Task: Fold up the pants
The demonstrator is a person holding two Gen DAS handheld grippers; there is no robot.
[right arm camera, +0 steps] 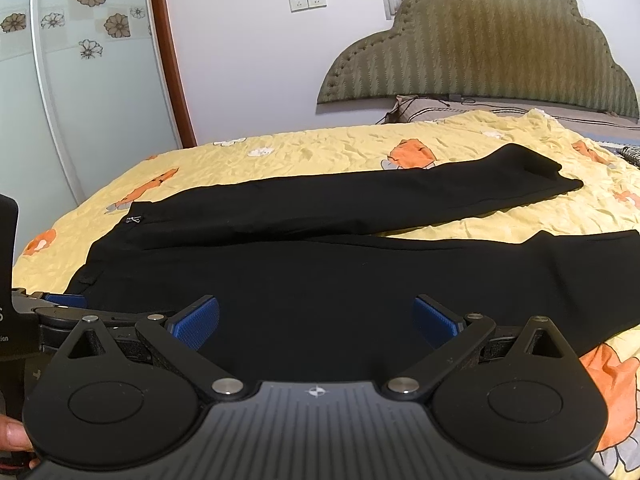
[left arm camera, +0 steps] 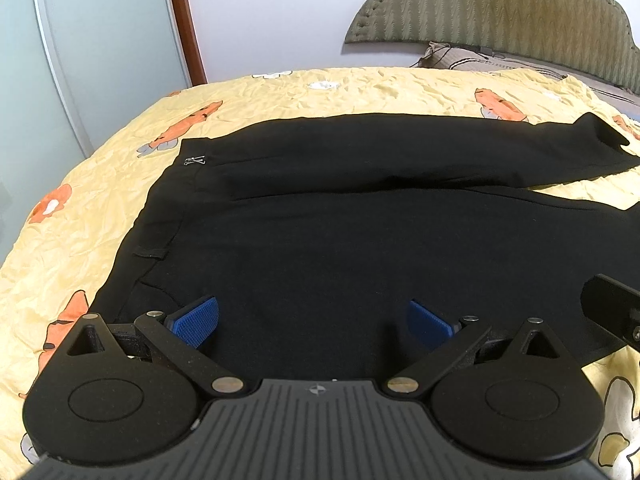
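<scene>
Black pants (left arm camera: 340, 216) lie flat on the bed, waistband to the left, both legs stretched to the right; they also show in the right wrist view (right arm camera: 340, 264). A small metal clasp (left arm camera: 195, 160) sits at the waistband's far corner. My left gripper (left arm camera: 313, 322) is open, its blue pads (left arm camera: 198, 320) spread just above the near leg by the waist. My right gripper (right arm camera: 316, 320) is open too, over the near leg further right. Neither holds cloth. Part of the right gripper (left arm camera: 612, 312) shows at the right edge of the left wrist view.
The bed has a wrinkled yellow sheet (left arm camera: 100, 216) with orange flowers. A padded olive headboard (right arm camera: 480, 48) and a pillow (right arm camera: 460, 112) stand at the far right. A wardrobe door (right arm camera: 80, 80) and white wall lie behind. My thumb (right arm camera: 12, 436) shows at the lower left.
</scene>
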